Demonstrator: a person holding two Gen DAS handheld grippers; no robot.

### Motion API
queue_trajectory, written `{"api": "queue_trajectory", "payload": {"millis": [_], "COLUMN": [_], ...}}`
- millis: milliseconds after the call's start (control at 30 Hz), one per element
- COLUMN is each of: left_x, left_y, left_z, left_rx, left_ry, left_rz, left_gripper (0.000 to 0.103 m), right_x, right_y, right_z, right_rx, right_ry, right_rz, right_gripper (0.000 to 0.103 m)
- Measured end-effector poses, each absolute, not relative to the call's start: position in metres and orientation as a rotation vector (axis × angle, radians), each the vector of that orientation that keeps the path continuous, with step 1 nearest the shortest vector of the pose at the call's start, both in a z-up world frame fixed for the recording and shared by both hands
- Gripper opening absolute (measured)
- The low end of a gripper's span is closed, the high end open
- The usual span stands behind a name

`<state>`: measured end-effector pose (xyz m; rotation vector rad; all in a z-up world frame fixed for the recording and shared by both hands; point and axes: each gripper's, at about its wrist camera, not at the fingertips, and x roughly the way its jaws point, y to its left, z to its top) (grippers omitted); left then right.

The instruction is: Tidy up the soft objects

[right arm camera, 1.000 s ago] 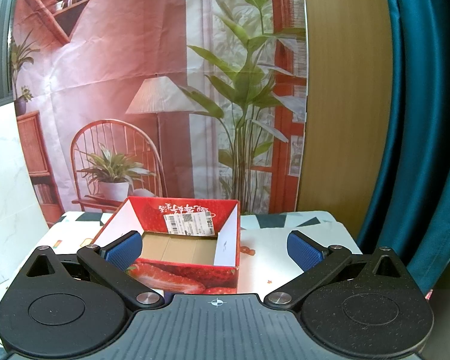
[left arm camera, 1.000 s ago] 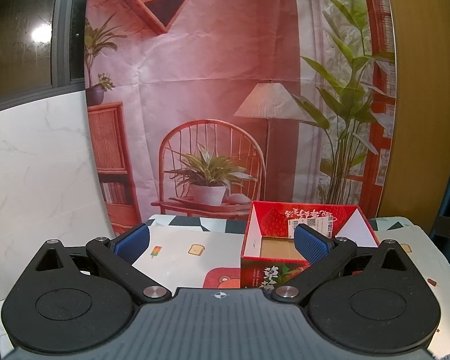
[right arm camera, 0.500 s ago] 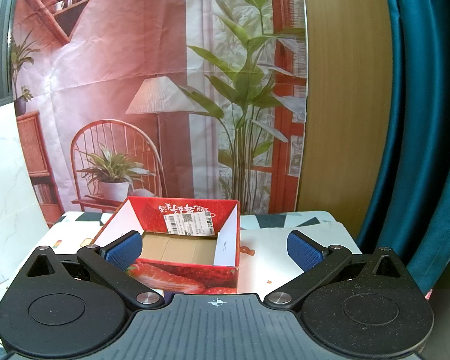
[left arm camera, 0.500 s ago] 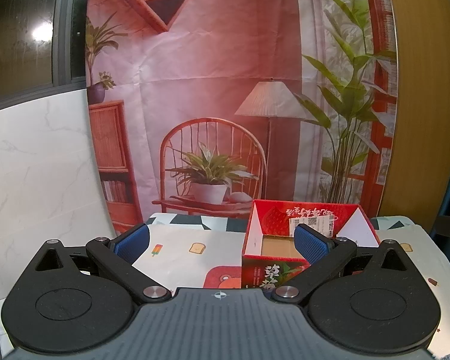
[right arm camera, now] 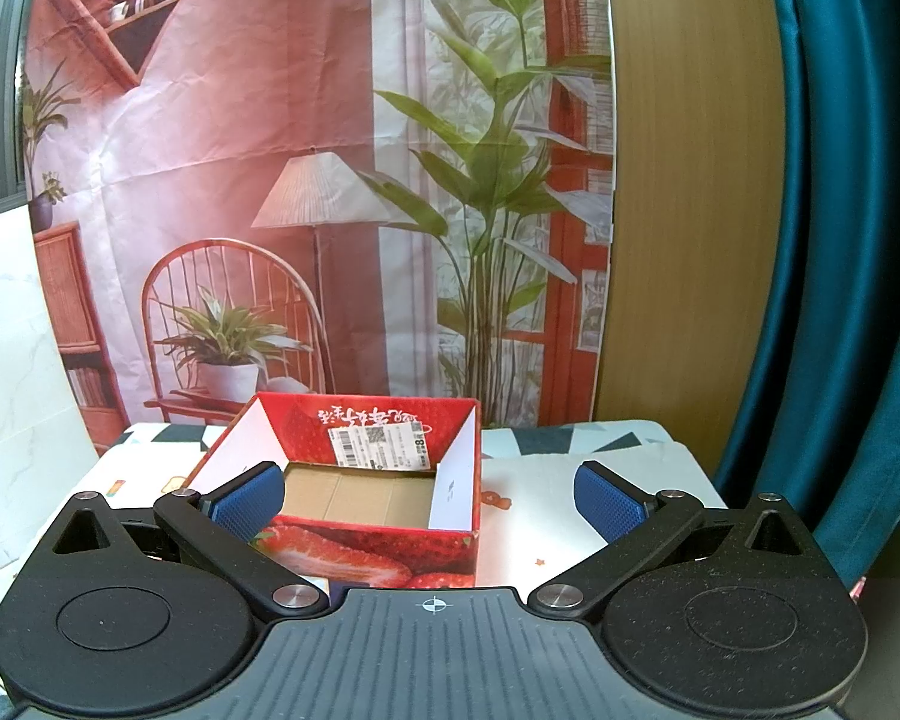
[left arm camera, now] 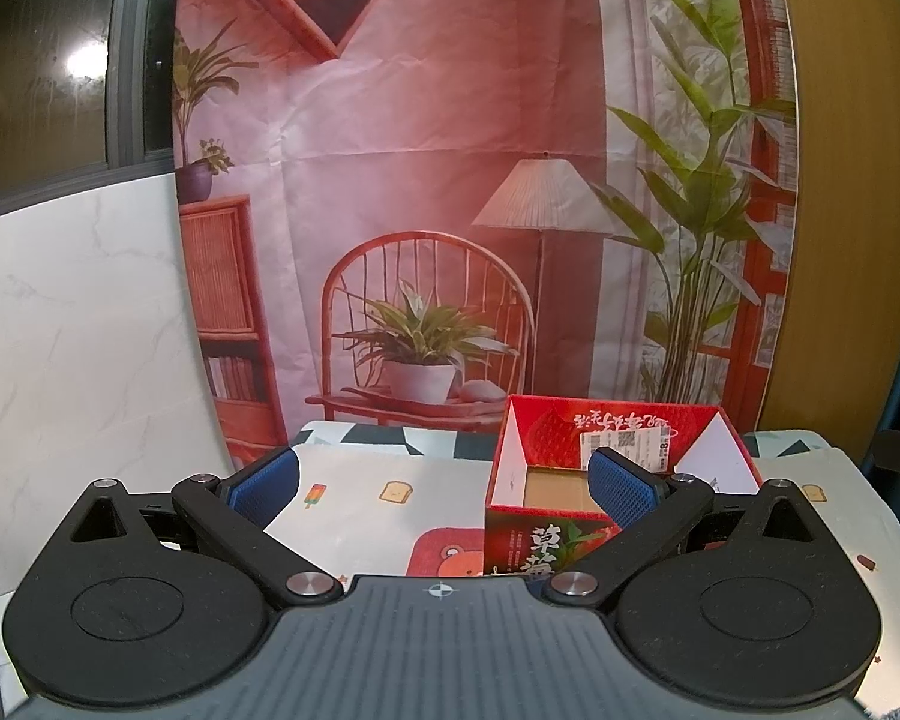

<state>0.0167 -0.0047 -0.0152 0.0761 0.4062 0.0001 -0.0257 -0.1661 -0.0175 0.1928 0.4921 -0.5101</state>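
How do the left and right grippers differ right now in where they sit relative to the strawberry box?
The left gripper faces printed tablecloth, with the strawberry box off to its right behind one finger; the right gripper has the box more nearly ahead, toward its left finger. The left view shows the box's narrow side with characters; the right view shows its strawberry-printed long side. Both grippers are open, holding nothing, and the box looks empty.

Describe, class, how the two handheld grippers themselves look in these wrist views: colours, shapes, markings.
The left gripper and right gripper look alike: a grey ribbed base bearing a small white crosshair mark, two black rounded housings with circular recesses, black linkage arms on silver pivot bolts, and fingers with blue textured pads. No cables, hands or sleeves show.
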Motion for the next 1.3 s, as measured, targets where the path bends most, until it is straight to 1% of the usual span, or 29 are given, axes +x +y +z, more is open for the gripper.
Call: {"api": "queue_trajectory", "payload": {"millis": [833,1100,1300], "left_x": [0.017,0.034,0.062], "left_y": [-0.004,0.000,0.002], "left_z": [-0.021,-0.048,-0.087], "left_rx": [0.079,0.051,0.026], "left_ry": [0.406,0.458,0.551], "left_rz": [-0.001,-0.005,-0.019], "left_gripper": [0.103,0.103,0.103], "right_x": [-0.024,-0.017,0.001], "right_y": [-0.164,-0.166,-0.162], "right_z": [-0.022,-0.048,-0.089], "right_rx": [0.199,0.238,0.245], "right_ry": [0.484,0.466,0.536], "right_rz": [-0.488,-0.413,-0.374], "right_gripper": [0.103,0.103,0.103]}}
